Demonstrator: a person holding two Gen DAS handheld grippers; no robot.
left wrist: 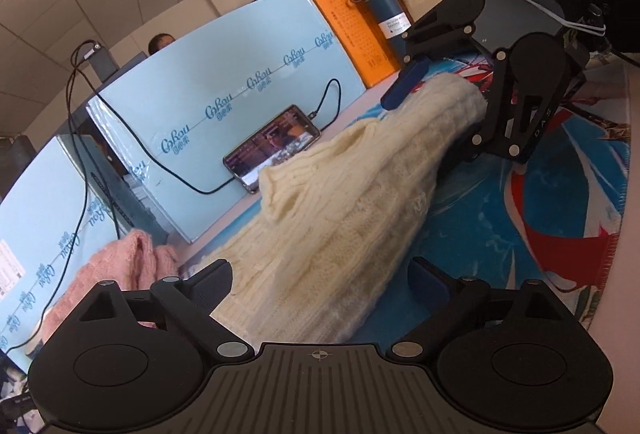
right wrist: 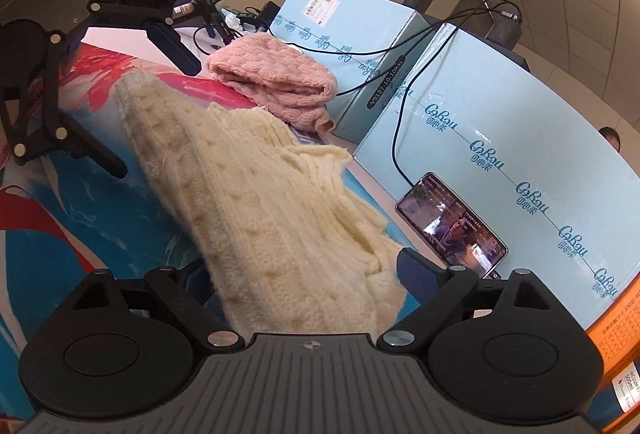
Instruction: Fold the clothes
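Note:
A cream cable-knit sweater lies folded into a long thick strip on a colourful blue and red mat. It also shows in the right wrist view. My left gripper is open, with its fingers either side of one end of the strip. My right gripper is open around the other end. Each gripper shows in the other's view: the right one and the left one, both open at the sweater's ends.
A folded pink knit sweater lies beside light blue boxes. A phone on a cable leans against a box. An orange box, a dark blue flask and a cardboard box stand behind. Two people are beyond the boxes.

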